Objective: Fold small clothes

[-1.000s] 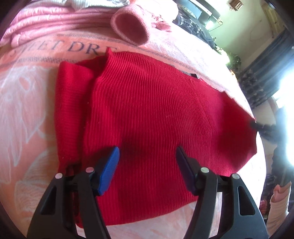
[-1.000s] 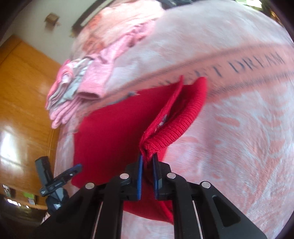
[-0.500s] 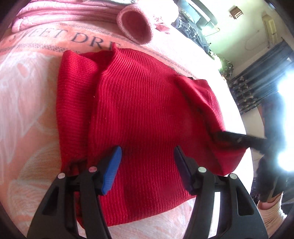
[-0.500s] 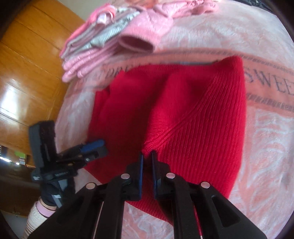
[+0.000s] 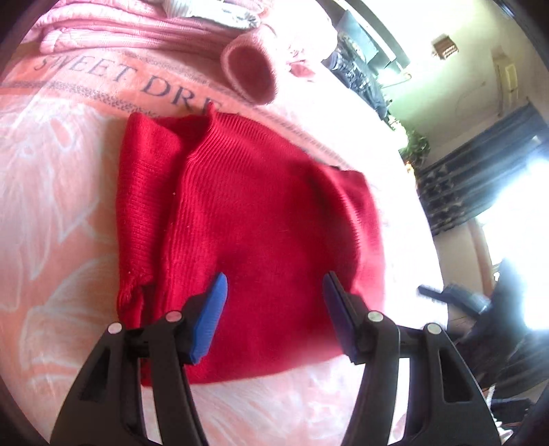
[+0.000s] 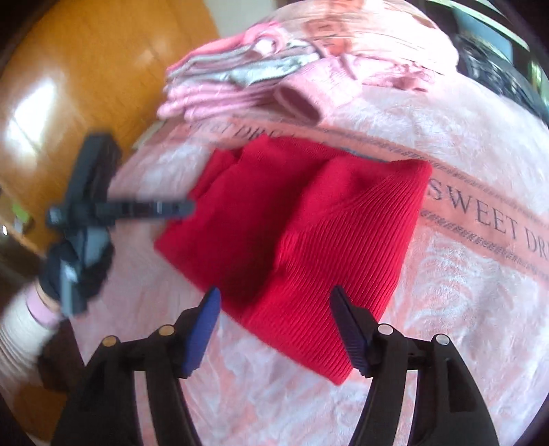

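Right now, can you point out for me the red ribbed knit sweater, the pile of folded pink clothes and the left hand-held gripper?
red ribbed knit sweater [image 6: 329,247]: right wrist view, folded-over ribbed panel.
pile of folded pink clothes [image 6: 219,92]: right wrist view, stacked folded edges.
left hand-held gripper [image 5: 274,308]: left wrist view, midway between its open fingertips.

Folded red sweater [image 6: 308,240] on pink blanket [image 6: 463,291]

A bed covered by a pink blanket [image 6: 446,144] printed with "SWEET DRE…" lettering carries everything. A red knit sweater [image 6: 308,223] lies flat at its centre, both sides folded inward. At 12 o'clock from it, just beyond the lettering, sits a stack of folded pink clothes [image 5: 130,31].
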Available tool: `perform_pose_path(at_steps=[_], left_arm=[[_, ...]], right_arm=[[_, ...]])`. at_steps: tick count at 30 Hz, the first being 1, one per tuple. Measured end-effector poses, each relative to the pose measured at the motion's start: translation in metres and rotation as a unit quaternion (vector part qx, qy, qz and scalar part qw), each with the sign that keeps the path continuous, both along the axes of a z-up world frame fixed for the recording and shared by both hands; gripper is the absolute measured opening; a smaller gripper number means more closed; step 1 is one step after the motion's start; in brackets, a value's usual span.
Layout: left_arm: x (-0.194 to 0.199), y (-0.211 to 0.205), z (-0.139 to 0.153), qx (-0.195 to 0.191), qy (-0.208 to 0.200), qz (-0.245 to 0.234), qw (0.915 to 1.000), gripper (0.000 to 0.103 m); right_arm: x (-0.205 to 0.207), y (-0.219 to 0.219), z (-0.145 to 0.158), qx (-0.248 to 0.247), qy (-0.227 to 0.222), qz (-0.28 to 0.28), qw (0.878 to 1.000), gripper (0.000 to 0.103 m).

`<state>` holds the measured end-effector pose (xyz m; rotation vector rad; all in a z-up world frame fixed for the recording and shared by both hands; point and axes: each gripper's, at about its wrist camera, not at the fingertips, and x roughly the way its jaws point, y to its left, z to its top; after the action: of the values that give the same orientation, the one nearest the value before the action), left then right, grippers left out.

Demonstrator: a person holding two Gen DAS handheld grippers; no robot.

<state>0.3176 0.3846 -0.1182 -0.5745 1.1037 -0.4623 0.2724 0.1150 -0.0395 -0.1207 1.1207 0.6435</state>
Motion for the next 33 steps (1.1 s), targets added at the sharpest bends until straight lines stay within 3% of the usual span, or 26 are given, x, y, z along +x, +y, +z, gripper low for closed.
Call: perform_pose_path(at_steps=[4,9,16,17,18,19,22,27,29,33], left_arm=[[-0.002,-0.004,0.006,-0.016,0.015,-0.001,0.9998,0.057],[-0.001,-0.017,0.008,-0.027,0.024,-0.012,0.9993,0.057],[0.009,-0.032,-0.006,-0.071,0.05,-0.016,0.9961,0.057],[0.012,-0.037,-0.009,-0.08,0.056,-0.017,0.9951,0.057],[0.013,-0.041,-0.011,-0.084,0.059,-0.019,0.9945,0.057],[0.015,-0.046,-0.014,-0.088,0.063,-0.022,0.9939,0.057],[0.022,-0.064,-0.02,-0.103,0.075,-0.034,0.9913,0.057],[0.047,-0.1,-0.041,-0.142,0.107,-0.044,0.9831,0.057],[0.061,-0.114,-0.049,-0.184,0.118,-0.042,0.9748,0.057],[0.087,-0.133,-0.056,-0.219,0.117,-0.023,0.9685,0.057]], right_arm=[[-0.022,0.025,-0.023,-0.061,-0.031,0.043,0.997,0.066],[-0.017,0.036,-0.047,-0.07,-0.023,0.043,0.996,0.065],[-0.002,0.026,-0.066,-0.077,-0.024,0.021,0.997,0.045],[0.0,0.022,-0.066,-0.065,-0.021,0.019,0.998,0.032],[0.003,0.019,-0.066,-0.05,-0.011,0.018,0.999,0.012],[0.005,0.013,-0.065,-0.036,-0.001,0.013,0.999,0.01],[0.01,-0.01,-0.053,0.035,0.024,-0.007,0.999,0.008],[0.016,-0.059,-0.028,0.151,0.054,-0.037,0.986,0.008],[0.016,-0.072,-0.023,0.169,0.058,-0.042,0.983,0.008],[0.017,-0.086,-0.019,0.185,0.059,-0.04,0.98,0.008]])
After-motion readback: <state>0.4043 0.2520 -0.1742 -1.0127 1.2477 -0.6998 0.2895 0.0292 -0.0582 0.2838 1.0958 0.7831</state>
